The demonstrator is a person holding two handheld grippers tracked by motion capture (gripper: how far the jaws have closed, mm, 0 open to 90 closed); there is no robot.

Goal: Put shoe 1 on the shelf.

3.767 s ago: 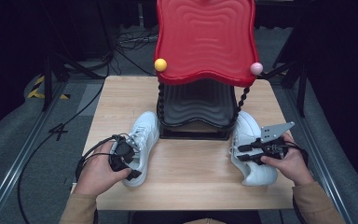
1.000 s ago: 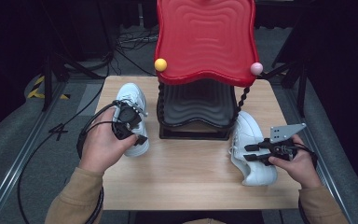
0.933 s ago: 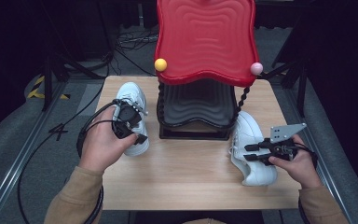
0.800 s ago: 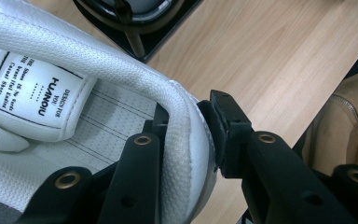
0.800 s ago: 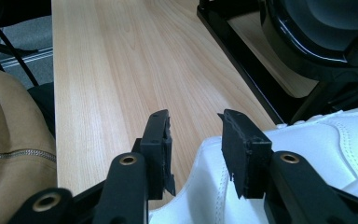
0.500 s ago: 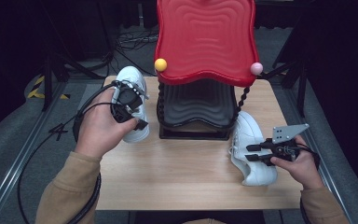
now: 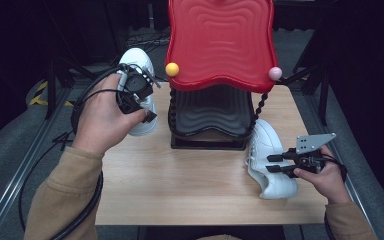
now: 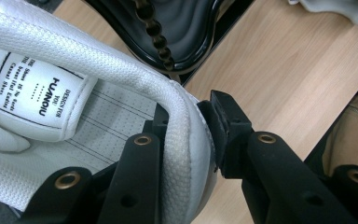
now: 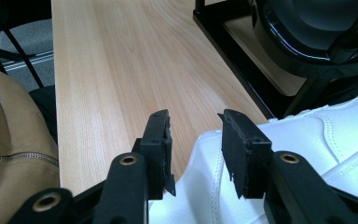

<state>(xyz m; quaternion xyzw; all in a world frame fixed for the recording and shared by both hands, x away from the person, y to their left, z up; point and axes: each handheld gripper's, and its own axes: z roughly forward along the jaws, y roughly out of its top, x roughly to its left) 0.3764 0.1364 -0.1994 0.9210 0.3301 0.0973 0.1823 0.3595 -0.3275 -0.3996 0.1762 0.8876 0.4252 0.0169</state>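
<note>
A white shoe [image 7: 136, 59] is held up off the table at the far left, beside the rack. My left gripper [image 7: 145, 112] is shut on its heel collar. In the left gripper view the padded collar [image 8: 177, 140] is pinched between the jaws of the left gripper [image 8: 189, 119], and the tongue label shows inside. A second white shoe [image 7: 267, 145] lies on the table at the right. My right gripper [image 7: 271, 163] stands open at its heel. In the right gripper view the right gripper [image 9: 196, 135] has its jaws apart just above the second white shoe [image 9: 307, 135].
A rack stands at the table's middle back, with a red wavy top shelf [image 7: 220, 40] over a black lower shelf [image 7: 212, 110]. A yellow ball [image 7: 172, 69] and a pink ball [image 7: 275, 73] cap its posts. The wooden table [image 7: 180, 185] is bare in front. Cables trail off to the left.
My left gripper has lifted its shoe off the table and carried it up and away toward the far left corner. The right gripper and its shoe have barely moved.
</note>
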